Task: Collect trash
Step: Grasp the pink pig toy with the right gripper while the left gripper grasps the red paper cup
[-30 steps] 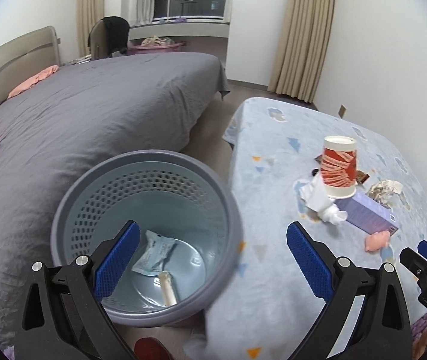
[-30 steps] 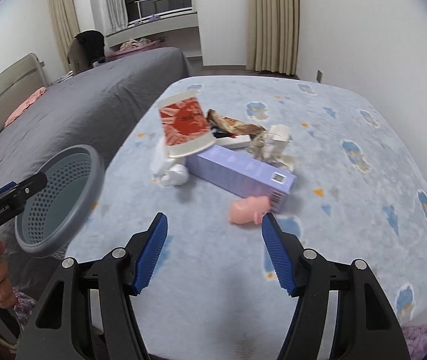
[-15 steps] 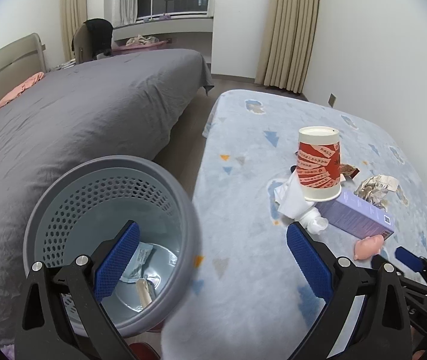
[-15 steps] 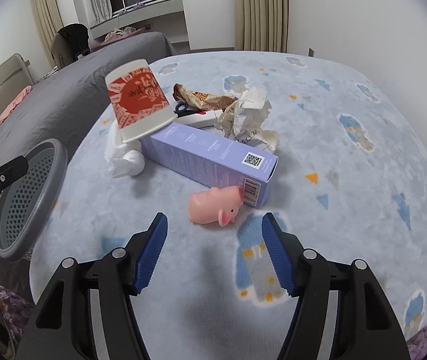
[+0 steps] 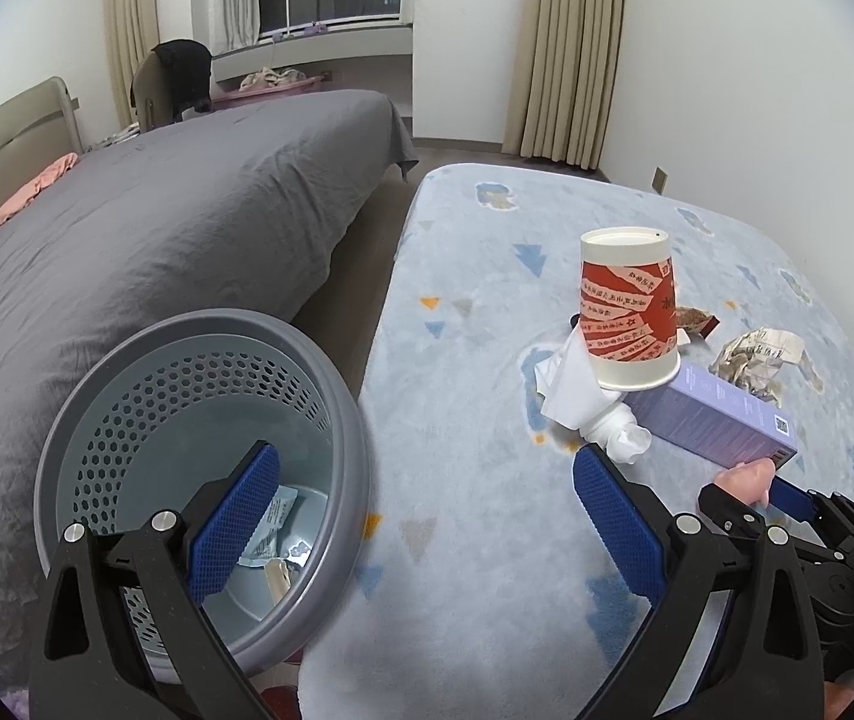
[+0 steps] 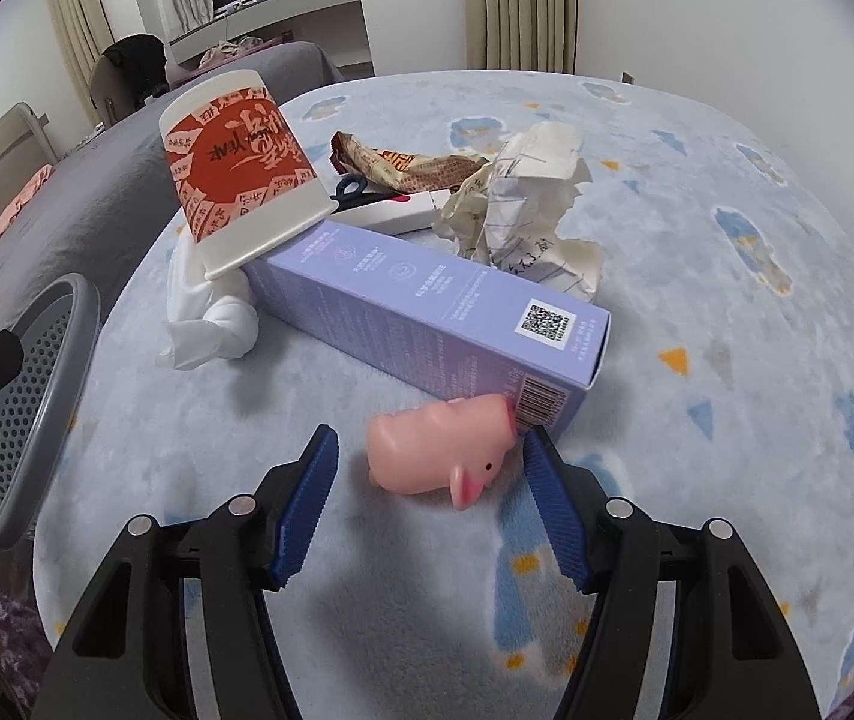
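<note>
The right gripper point(image 6: 430, 483) is being held wide open and empty, low over the blanket point(image 6: 697, 276), with a pink pig point(image 6: 442, 450) lying between its blue pads point(image 6: 307, 501) and slightly ahead of them. The pig's long axis is being presented across the gap, snout toward the right pad and rump toward the left, so the jaws would be closing along its length rather than across its narrower body; whether that span fits cleanly cannot be judged with certainty. The pig's back end is touching, or just beside, the barcode end of a purple box point(image 6: 427, 312), which is lying diagonally behind it.

Further back, an upturned cup point(image 6: 235, 168) is being propped tilted on the box and a tissue point(image 6: 211, 312), with crumpled paper point(image 6: 529, 204) and a wrapper point(image 6: 409, 165) beyond.

The left gripper point(image 5: 424, 525) is also being held wide and empty, above the rim of the bin point(image 5: 199, 444), which is sitting off the blanket's left edge with some scraps already inside. The right gripper is far nearer the pig, so a grasp there is judged to be the step in hand, with the bin well to its left.
</note>
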### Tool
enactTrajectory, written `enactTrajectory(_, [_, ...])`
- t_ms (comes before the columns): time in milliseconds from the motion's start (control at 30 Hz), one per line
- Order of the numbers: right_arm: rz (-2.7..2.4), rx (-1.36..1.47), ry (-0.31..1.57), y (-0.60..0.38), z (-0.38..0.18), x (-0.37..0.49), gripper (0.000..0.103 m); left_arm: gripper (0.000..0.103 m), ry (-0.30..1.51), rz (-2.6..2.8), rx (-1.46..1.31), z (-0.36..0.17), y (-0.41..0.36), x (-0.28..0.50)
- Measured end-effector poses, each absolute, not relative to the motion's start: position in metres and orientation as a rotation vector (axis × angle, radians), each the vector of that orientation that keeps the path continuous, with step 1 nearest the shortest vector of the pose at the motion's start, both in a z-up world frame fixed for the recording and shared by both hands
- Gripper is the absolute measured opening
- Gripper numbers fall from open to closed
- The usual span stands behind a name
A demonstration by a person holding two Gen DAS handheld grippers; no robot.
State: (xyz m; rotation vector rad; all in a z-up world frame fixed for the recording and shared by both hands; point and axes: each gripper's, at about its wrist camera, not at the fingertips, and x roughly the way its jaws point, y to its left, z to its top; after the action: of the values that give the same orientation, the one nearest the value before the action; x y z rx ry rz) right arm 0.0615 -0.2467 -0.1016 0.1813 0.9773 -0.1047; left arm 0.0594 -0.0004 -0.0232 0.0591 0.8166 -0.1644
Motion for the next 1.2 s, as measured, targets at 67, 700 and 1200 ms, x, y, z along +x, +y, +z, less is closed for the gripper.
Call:
enactTrajectory(67, [-0.109, 0.176, 0.981, -0.247, -0.103, 0.062, 0.05, 0.096, 0.819, -0.166, 0.06, -0.024, -0.001, 0.06])
enactTrajectory(700, [-0.09, 0.236, 0.927, -0.29, -0.067, 0.019, 0.045, 0.096, 0.831, -0.217, 0.093, -0.02, -0.044, 0.057])
enactTrajectory(1200, [-0.123, 0.361, 0.86, -0.368, -0.058, 0.013, 0.045, 0.096, 0.847, -0.229, 0.096, -0.015, -0.103, 0.106])
